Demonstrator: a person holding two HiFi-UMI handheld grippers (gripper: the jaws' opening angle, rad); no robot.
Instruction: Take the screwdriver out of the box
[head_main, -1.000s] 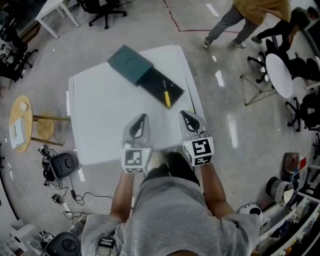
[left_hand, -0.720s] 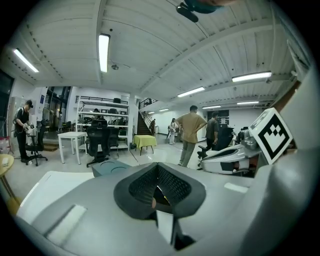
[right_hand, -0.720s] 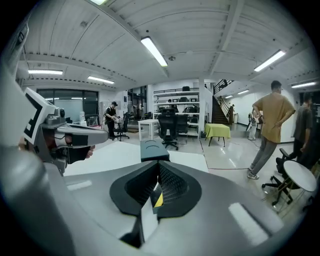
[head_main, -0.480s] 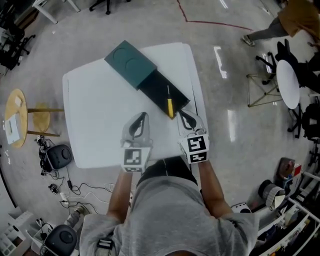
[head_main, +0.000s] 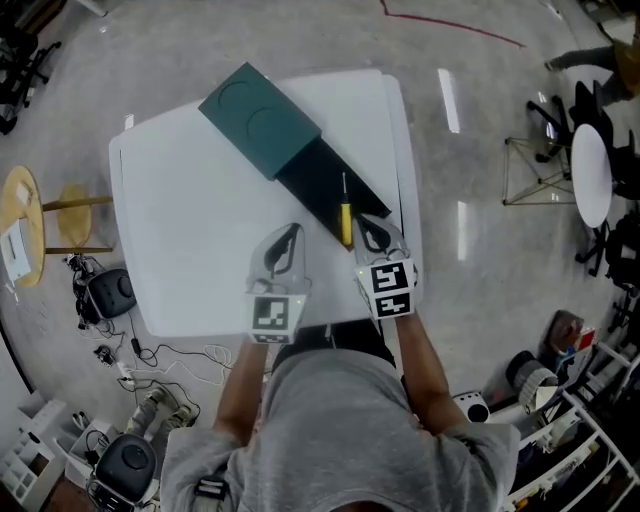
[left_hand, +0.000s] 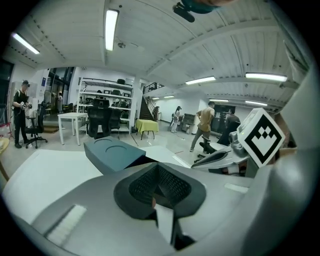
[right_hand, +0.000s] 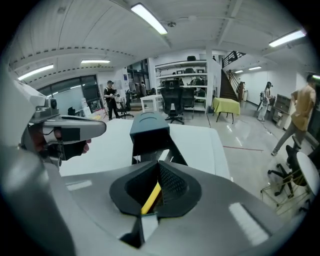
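Observation:
A dark teal box (head_main: 258, 118) lies on the white table (head_main: 190, 230), with its black tray (head_main: 322, 178) slid out toward me. A screwdriver (head_main: 346, 222) with a yellow handle rests at the tray's near end. My right gripper (head_main: 370, 232) is shut and empty, its tip just right of the handle. In the right gripper view the yellow handle (right_hand: 151, 197) shows through the shut right gripper (right_hand: 159, 166), with the box (right_hand: 149, 130) beyond. My left gripper (head_main: 284, 246) is shut and empty over bare table, left of the tray. The left gripper view shows the box (left_hand: 113, 152) ahead of the left gripper (left_hand: 159, 171).
A round wooden stool (head_main: 22, 222) stands left of the table, with cables and black gear (head_main: 102, 295) on the floor. A round white table (head_main: 592, 170) and chairs are at the right. People (left_hand: 204, 125) stand far off in the room.
Both grippers have moved forward and down toward the table. The right one has come from the table's near edge up beside the screwdriver handle. The box has not moved on the table.

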